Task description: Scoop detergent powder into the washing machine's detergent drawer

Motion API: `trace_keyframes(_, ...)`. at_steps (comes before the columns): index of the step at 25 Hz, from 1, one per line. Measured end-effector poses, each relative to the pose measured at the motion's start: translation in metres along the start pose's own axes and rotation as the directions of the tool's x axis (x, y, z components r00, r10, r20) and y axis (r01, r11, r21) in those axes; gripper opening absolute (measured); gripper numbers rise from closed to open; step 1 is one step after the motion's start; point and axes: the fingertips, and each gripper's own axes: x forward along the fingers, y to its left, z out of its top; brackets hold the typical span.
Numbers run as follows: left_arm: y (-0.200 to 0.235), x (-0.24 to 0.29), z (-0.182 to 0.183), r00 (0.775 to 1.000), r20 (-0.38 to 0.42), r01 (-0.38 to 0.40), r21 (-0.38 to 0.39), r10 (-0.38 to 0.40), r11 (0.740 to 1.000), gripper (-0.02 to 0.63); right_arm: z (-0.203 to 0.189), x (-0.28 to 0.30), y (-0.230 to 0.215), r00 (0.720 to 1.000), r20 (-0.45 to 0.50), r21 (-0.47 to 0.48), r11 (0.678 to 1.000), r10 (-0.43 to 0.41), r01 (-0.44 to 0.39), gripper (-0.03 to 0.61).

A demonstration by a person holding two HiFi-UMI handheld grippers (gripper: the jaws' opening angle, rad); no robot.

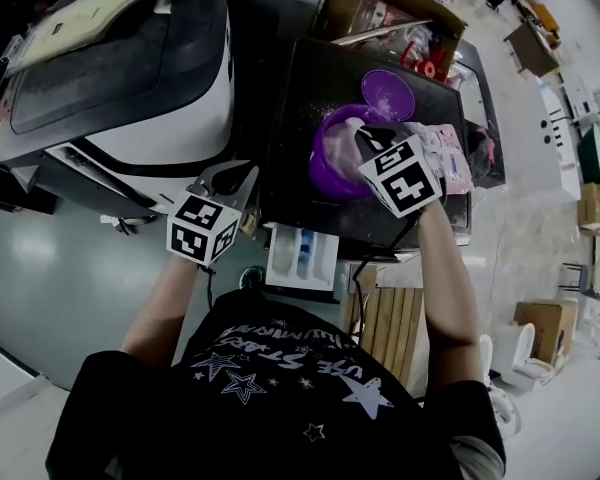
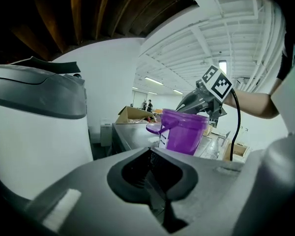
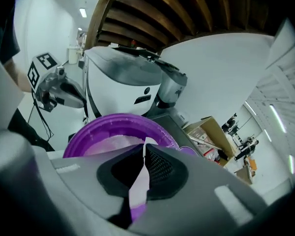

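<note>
The dark desk (image 1: 300, 118) at frame centre carried the purple tub (image 1: 325, 168). We held the right gripper (image 1: 367, 134) over it, fingers closed on a thin white strip (image 3: 140, 183), probably the scoop handle. The left gripper (image 1: 230, 175) had its fingers together, empty. The drawer (image 1: 302, 256) stood open at lower centre. We judged scooping to be under way, with delivery remaining.

The desk (image 1: 300, 118) is a dark, glossy slab. A purple tub (image 1: 328, 158) stands upright and open on it, toward the front edge and right of the middle. Just behind the tub and a little further right, a purple lid (image 1: 388, 92) lies flat. A pink-and-white packet (image 1: 452, 156) lies at the right edge, beside the tub. A faint white dusting (image 1: 352, 108) marks the surface near the lid.
</note>
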Motion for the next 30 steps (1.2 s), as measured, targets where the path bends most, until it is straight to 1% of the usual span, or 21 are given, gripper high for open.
trace_keyframes(3, 0.002, 0.002, -0.003, 1.0, -0.006, 0.001, -0.007, -0.001, 1.0, 0.001, 0.0, 0.007, 0.002, 0.999, -0.051, -0.053, 0.999, 0.01, -0.013, 0.035)
trace_keyframes(5, 0.003, 0.004, -0.003, 1.0, -0.005, -0.001, -0.012, 0.001, 1.0, 0.002, 0.001, 0.01, 0.004, 0.997, -0.064, -0.065, 0.997, 0.037, -0.041, 0.035)
trace_keyframes(8, 0.004, 0.004, -0.003, 1.0, -0.001, -0.004, -0.018, 0.004, 1.0, 0.002, 0.002, 0.014, 0.009, 0.992, -0.077, -0.061, 0.992, 0.102, -0.106, 0.035)
trace_keyframes(11, 0.006, 0.004, -0.003, 1.0, 0.001, -0.009, -0.024, 0.009, 1.0, 0.002, 0.001, 0.018, 0.015, 0.981, -0.087, -0.047, 0.983, 0.174, -0.178, 0.035)
trace_keyframes(13, 0.007, 0.004, -0.004, 1.0, 0.001, -0.013, -0.031, 0.013, 0.999, 0.002, 0.002, 0.019, 0.018, 0.974, -0.091, -0.047, 0.976, 0.207, -0.212, 0.035)
trace_keyframes(17, 0.006, 0.003, -0.008, 1.0, -0.002, -0.017, -0.04, 0.017, 0.999, 0.002, 0.003, 0.02, 0.026, 0.955, -0.097, -0.037, 0.958, 0.281, -0.286, 0.035)
trace_keyframes(22, 0.008, 0.0, -0.012, 1.0, -0.003, -0.025, -0.053, 0.025, 0.998, 0.002, 0.004, 0.021, 0.032, 0.93, -0.102, -0.007, 0.935, 0.353, -0.356, 0.035)
trace_keyframes(28, 0.004, -0.002, -0.017, 1.0, -0.013, -0.017, -0.052, 0.016, 0.999, 0.002, 0.002, 0.018, 0.04, 0.901, -0.116, 0.027, 0.908, 0.418, -0.418, 0.035)
trace_keyframes(30, 0.003, -0.003, -0.017, 1.0, -0.014, -0.015, -0.05, 0.014, 0.999, 0.002, 0.002, 0.016, 0.043, 0.888, -0.123, 0.04, 0.896, 0.444, -0.443, 0.035)
